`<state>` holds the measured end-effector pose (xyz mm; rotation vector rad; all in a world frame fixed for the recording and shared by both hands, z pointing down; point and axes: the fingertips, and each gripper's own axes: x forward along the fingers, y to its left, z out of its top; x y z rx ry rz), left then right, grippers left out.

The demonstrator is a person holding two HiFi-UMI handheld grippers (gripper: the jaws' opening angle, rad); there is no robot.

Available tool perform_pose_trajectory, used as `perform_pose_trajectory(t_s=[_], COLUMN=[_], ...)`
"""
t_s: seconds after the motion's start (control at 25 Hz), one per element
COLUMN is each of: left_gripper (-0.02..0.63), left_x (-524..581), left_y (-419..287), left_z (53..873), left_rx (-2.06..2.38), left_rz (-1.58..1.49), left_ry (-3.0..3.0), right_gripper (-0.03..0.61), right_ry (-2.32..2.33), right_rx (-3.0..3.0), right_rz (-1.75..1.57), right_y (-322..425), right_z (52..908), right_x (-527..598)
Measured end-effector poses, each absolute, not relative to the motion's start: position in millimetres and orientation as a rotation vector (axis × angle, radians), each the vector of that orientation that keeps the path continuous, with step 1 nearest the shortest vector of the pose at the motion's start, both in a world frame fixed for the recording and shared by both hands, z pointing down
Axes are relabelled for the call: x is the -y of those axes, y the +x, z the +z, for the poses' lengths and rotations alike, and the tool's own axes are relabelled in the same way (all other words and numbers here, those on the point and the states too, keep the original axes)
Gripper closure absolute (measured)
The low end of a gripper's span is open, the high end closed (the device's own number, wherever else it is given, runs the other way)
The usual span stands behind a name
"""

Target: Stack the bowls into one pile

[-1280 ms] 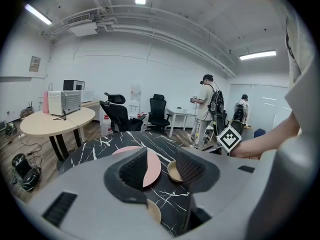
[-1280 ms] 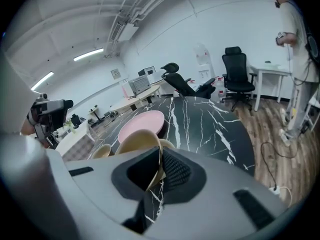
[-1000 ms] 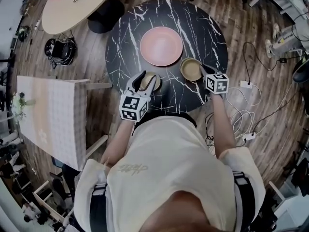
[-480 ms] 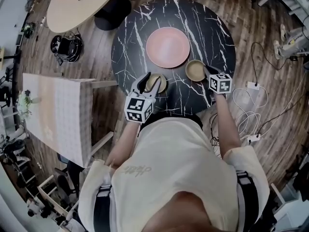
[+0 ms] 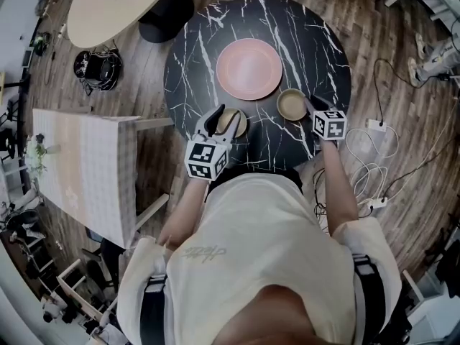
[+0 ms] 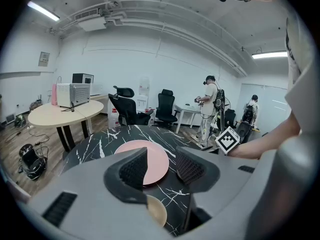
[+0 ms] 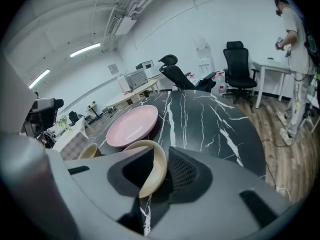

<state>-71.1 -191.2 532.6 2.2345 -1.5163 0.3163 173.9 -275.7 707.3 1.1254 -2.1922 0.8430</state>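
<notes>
Right gripper view: the right gripper (image 7: 161, 150) straddles the near rim of the larger beige round bowl (image 7: 156, 172), one jaw inside and one outside. Its jaws have just been opening, and the pads look clear of the rim, so nothing is held. Left gripper view: the left gripper (image 6: 161, 154) has its jaws apart and empty, poised over the smaller beige round bowl (image 6: 156, 211). Both bowls sit on the black white-veined marble round table (image 5: 194, 56), towards the person's side, with the flat pink round plate (image 5: 249, 68) beyond them. Judgement: the bowls are light, rigid, smooth-glazed, likely slippery and chippable, so pinch across the rim wall. Bare tabletop lies between the bowls. The larger bowl sits nearer the table's right edge.
</notes>
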Motion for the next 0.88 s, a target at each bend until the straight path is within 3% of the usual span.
perform_pose_trajectory(t_s=[0.2, 0.88], left_gripper=[0.419, 0.419], left_x=[191, 171], left_y=[-69, -103], left_z=[535, 540], left_rx=[1.503, 1.5], left_rz=[0.31, 0.29], left_ry=[2.243, 2.257], right_gripper=[0.543, 0.572], right_ry=[1.133, 1.204], right_rx=[2.203, 2.207], right_rz=[0.833, 0.77], right_y=[181, 185], right_z=[712, 682], right_x=[268, 192])
